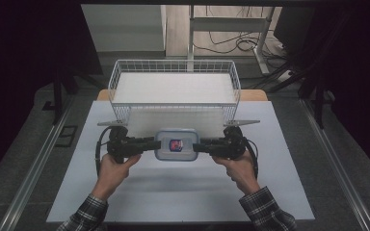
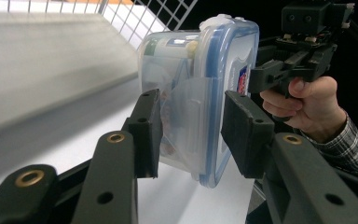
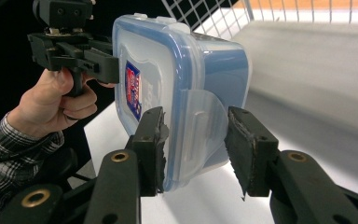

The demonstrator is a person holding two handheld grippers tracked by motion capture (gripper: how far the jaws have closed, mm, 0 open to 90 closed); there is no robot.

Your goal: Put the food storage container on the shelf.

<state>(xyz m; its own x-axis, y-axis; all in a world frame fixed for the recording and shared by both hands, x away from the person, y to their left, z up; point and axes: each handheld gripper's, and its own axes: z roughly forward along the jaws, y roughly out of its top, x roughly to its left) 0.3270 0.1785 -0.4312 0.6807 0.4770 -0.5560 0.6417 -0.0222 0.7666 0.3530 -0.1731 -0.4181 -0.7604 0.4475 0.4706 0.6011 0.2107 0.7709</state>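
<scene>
A clear food container point(image 1: 176, 144) with a blue-rimmed lid and a red and blue sticker hangs just above the white table point(image 1: 183, 197), its shadow below it. My left gripper point(image 1: 154, 143) is shut on its left end and my right gripper point(image 1: 195, 146) on its right end. In the left gripper view the jaws of the left gripper point(image 2: 191, 135) clamp the container point(image 2: 186, 70) over its clear latch flap point(image 2: 193, 121). The right gripper point(image 3: 196, 149) grips the container point(image 3: 191, 60) the same way over the opposite latch flap point(image 3: 205, 126).
A white wire basket point(image 1: 173, 62) stands right behind the container, its front wall close to both grippers. Open white tabletop lies toward the person. Table legs and cables sit on the floor beyond the basket.
</scene>
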